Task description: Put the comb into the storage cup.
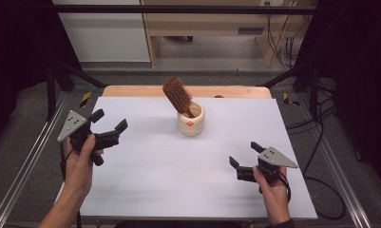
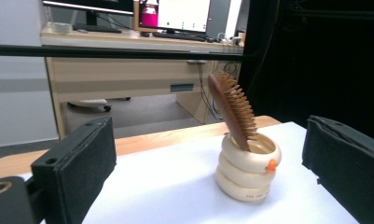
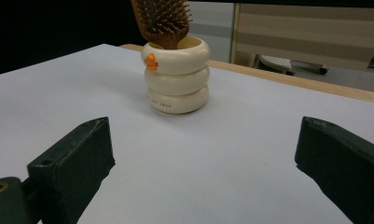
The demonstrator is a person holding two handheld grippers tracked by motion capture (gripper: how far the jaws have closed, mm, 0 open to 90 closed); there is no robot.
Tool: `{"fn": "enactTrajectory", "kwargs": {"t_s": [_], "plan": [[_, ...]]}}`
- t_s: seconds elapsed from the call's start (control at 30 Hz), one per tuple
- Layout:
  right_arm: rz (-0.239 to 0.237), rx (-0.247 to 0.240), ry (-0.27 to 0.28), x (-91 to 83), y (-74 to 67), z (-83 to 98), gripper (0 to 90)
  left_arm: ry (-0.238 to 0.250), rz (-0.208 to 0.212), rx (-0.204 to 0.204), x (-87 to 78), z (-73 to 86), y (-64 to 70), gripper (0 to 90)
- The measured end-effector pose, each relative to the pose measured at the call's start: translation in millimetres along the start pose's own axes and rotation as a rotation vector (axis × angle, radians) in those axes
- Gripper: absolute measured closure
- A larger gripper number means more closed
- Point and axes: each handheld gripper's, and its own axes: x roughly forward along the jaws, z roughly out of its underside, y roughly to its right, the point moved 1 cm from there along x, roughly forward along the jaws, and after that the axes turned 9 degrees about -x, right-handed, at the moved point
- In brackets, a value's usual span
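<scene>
Cup: a cream, ring-stacked cup (image 1: 191,120) stands upright on the white table (image 1: 178,171), toward the far middle. Its wall looks like three rounded rings, with a small orange mark near the rim.
Inside the cup: a brown wooden hairbrush (image 1: 177,96), handle down in the cup, bristled head sticking up and out. It leans toward the left and far side in the high view, resting against the rim.
Left gripper: the left gripper (image 1: 110,124) is held in a hand above the table's left part, well apart from the cup. Its jaws are spread wide and hold nothing. In the left gripper view the cup (image 2: 248,171) and hairbrush (image 2: 232,111) appear between the two black jaws, farther off.
Right gripper: the right gripper (image 1: 245,154) is held in a hand at the near right of the table, well apart from the cup. Its jaws are also spread wide, gripping nothing. In the right gripper view the cup (image 3: 176,79) stands ahead, with the hairbrush (image 3: 162,22) rising from it.
</scene>
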Motion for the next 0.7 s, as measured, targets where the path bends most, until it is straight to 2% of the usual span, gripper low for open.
{"fn": "enactTrajectory", "kwargs": {"t_s": [0.23,0.3,0.4,0.7], "plan": [[0.021,-0.001,-0.003,-15.8,10.1,4.1,4.4,0.023,-0.024,-0.007,-18.8,-2.4,-13.3,2.8],[0.034,-0.008,0.003,-20.0,12.2,7.5,4.1,0.03,-0.025,-0.013,-23.3,-2.7,-15.3,2.8],[0.061,-0.018,0.014,-23.5,12.7,14.4,3.8,0.033,-0.036,-0.002,-30.7,-1.4,-17.2,2.8],[0.064,-0.01,0.02,-26.1,14.0,22.2,3.2,0.025,-0.064,-0.02,-45.5,18.5,-28.1,2.8]]}}
